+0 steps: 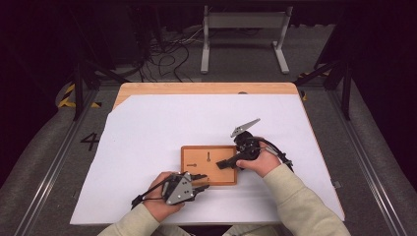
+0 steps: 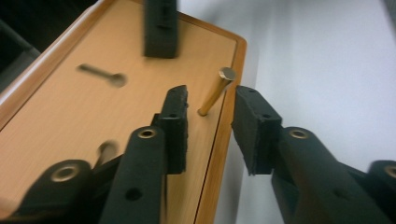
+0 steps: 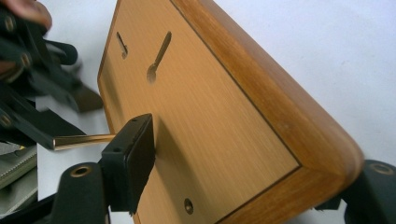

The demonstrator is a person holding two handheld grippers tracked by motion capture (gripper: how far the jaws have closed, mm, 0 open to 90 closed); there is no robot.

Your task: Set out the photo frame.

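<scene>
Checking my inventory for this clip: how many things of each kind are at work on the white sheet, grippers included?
Wooden board: 1
Brass pin: 1
Grippers: 2, the left gripper and the right gripper
Total: 4

Floor marking beside the table

One sign can be read: a dark numeral "4" (image 1: 90, 141) painted on the grey floor (image 1: 54, 147) to the left of the table, seen in the high view. Yellow-and-black hazard tape (image 1: 66, 96) lies on the same floor farther back, at the foot of a dark stand, and carries no lettering. The two gripper views offer no writing, label or brand that can be read.
</scene>
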